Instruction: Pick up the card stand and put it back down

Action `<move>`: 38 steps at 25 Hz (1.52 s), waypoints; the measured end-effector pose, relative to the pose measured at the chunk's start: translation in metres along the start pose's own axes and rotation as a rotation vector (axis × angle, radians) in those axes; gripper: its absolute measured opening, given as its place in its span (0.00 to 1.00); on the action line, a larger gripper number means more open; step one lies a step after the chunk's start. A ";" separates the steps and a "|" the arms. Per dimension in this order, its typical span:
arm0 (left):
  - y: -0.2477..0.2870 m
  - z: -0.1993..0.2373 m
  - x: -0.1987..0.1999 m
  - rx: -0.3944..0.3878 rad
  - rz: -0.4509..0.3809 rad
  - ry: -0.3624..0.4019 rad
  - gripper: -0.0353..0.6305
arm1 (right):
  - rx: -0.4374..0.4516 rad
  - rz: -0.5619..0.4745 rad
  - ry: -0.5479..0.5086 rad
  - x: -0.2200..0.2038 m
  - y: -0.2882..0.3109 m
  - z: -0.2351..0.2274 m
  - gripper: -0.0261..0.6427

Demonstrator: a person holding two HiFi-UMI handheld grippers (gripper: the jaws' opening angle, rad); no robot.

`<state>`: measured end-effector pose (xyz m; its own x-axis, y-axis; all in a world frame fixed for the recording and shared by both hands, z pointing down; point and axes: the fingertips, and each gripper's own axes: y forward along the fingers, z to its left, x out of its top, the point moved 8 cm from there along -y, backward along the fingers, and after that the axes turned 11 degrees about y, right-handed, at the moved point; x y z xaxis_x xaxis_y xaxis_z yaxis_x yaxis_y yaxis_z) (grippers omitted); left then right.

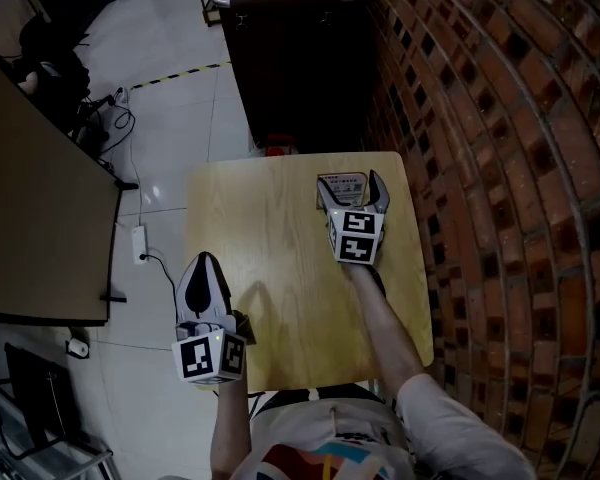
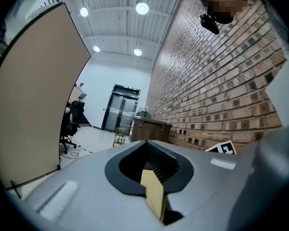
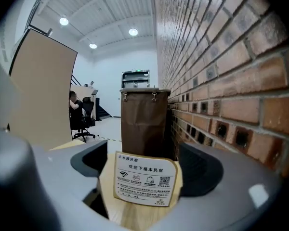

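Left gripper (image 1: 204, 260), near table (image 1: 270, 288) edge: jaws pressed together | right gripper (image 1: 350, 181): jaws pinching card stand (image 3: 145, 179) at table's far side | print: "欢迎下榻本民宿", wifi icon, QR code | behind: brown bin (image 3: 144, 121), brick wall (image 3: 221, 81) at right

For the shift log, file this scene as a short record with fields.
table: light wood, beside the brick wall
card stand: upright at the table's far right, printed face toward the right gripper
right gripper: jaws wide, flanking the card stand; pad contact unclear
left gripper: jaws together, nothing held, by the table's near left edge
task state: no lift evident
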<state>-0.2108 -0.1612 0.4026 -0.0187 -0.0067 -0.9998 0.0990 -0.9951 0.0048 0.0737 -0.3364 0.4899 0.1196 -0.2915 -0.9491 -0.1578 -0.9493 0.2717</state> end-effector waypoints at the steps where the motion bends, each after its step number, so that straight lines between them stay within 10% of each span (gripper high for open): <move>1: -0.003 -0.002 0.002 -0.005 -0.007 0.000 0.06 | 0.001 -0.016 -0.014 0.005 -0.012 0.003 0.60; 6: -0.021 -0.011 0.016 -0.035 -0.055 0.003 0.06 | 0.044 -0.156 -0.005 0.040 -0.093 0.015 0.04; 17: -0.060 -0.055 0.042 -0.141 -0.147 0.044 0.06 | 0.257 -0.337 0.184 0.059 -0.279 0.029 0.04; 38: -0.078 -0.074 0.059 -0.193 -0.217 0.087 0.06 | 0.255 -0.304 0.130 0.059 -0.288 0.036 0.04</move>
<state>-0.1457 -0.0767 0.3415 0.0244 0.2204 -0.9751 0.2893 -0.9352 -0.2042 0.0907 -0.0764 0.3498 0.3186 -0.0302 -0.9474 -0.3319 -0.9398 -0.0817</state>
